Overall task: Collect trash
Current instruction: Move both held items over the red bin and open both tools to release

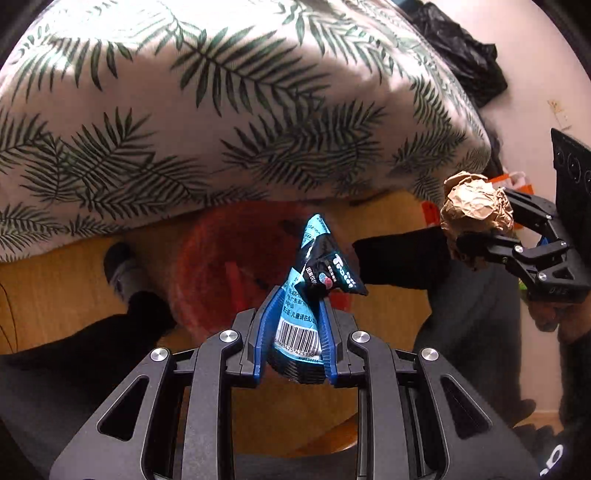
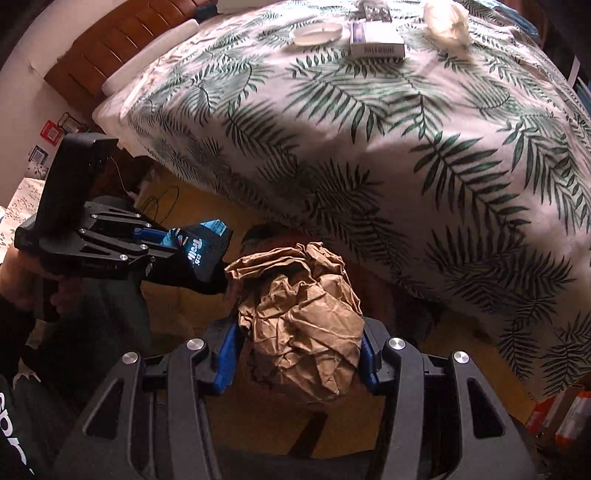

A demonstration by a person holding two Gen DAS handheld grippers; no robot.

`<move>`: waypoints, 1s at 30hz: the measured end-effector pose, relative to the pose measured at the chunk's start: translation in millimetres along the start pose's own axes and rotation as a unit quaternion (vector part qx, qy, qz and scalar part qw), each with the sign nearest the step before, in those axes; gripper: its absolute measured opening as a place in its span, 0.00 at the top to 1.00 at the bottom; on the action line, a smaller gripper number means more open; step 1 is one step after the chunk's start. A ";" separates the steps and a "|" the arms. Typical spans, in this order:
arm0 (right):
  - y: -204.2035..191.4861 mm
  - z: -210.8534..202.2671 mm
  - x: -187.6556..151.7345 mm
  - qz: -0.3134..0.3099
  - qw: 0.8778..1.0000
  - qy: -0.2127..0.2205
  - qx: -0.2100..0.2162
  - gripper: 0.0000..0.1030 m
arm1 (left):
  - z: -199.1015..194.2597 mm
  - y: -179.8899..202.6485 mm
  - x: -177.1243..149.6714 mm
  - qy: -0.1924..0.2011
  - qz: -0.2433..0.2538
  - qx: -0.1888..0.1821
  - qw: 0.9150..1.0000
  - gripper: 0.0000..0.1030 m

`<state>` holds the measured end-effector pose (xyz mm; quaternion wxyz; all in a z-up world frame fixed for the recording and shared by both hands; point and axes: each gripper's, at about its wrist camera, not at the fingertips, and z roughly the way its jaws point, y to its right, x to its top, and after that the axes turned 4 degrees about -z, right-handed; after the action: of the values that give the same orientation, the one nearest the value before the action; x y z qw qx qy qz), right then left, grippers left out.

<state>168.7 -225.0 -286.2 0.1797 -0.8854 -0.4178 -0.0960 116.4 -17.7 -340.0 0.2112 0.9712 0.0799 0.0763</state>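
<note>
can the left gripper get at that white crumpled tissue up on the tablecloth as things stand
Probably not yet. The left gripper is shut on a snack wrapper down over the red bin, and the tissue lies far across the table.

Left claw point(image 1: 297, 317) holds a snack wrapper point(image 1: 314, 280) above a bin point(image 1: 207, 266) on the floor point(image 1: 55, 288), near the bed's point(image 1: 184, 110) edge. Right claw point(image 2: 295, 354), to its right, holds a crumpled paper ball point(image 2: 299, 332). Far on the bed: a box point(image 2: 376, 42), a dish point(image 2: 317, 35) to its left, a tissue wad point(image 2: 447, 18) to its right.
</note>
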 end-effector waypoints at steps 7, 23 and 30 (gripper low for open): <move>6.7 45.0 -10.9 -0.016 0.998 -0.067 0.000 0.51 | 48.3 -12.1 1.1 -0.052 -0.011 0.010 0.999 0.77; 21.2 144.1 -21.5 -0.046 0.981 -0.187 0.003 0.51 | 143.0 -54.6 5.1 -0.140 -0.073 0.019 0.987 0.78; 27.3 174.5 -28.9 -0.051 0.975 -0.217 0.007 0.46 | 159.7 -70.1 9.7 -0.150 -0.086 0.025 0.985 0.72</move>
<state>175.1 -191.8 -461.9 0.0857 -0.8617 -0.4917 0.0919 146.3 -16.5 -512.1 0.2023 0.9660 0.1330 -0.0904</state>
